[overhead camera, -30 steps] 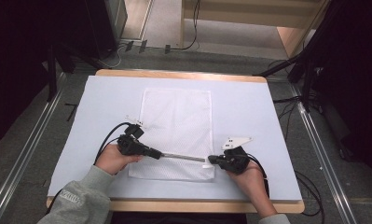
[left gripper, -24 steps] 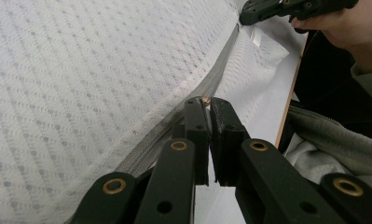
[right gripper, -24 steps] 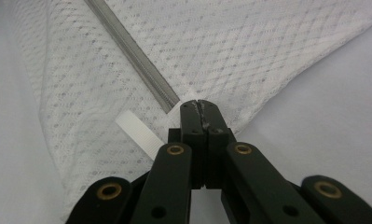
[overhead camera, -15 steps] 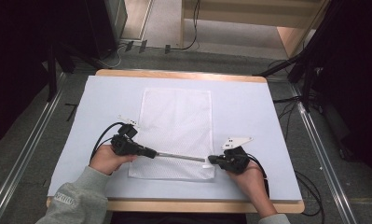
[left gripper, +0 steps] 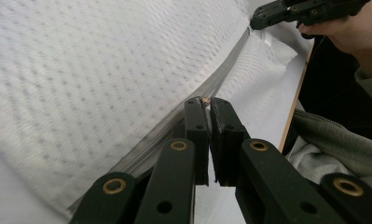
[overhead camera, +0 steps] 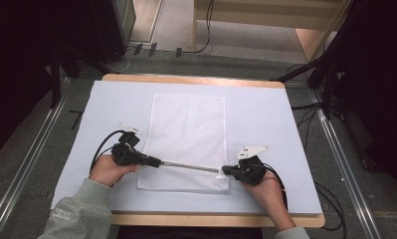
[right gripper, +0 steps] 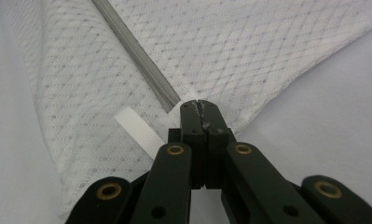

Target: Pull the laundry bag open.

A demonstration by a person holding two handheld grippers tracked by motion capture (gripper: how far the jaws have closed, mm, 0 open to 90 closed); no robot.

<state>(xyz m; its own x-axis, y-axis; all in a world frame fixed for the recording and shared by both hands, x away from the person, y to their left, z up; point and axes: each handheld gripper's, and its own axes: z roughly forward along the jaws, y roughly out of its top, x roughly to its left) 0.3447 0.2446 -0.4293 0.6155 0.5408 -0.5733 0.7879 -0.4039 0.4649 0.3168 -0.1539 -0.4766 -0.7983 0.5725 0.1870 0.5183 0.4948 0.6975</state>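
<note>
The white mesh bag (overhead camera: 188, 142) lies flat at the middle of the table (overhead camera: 285, 124), its zipper (overhead camera: 188, 166) running along the end nearest the front edge. The left gripper (overhead camera: 156, 162) is clamped on the zipper pull (left gripper: 205, 100) at the zipper's left end; the right gripper (overhead camera: 226, 170) is closed on the bag's fabric at the zipper's right end. Judged from this, the pull sits at one end of its run and the whole travel across remains.

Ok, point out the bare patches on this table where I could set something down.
Bare pale-blue mat lies right of the white mesh zip bag, and a strip left of it, up to the table's far edge. The near edge is crowded: left claw and right claw both grip the bag's zip line there.
</note>
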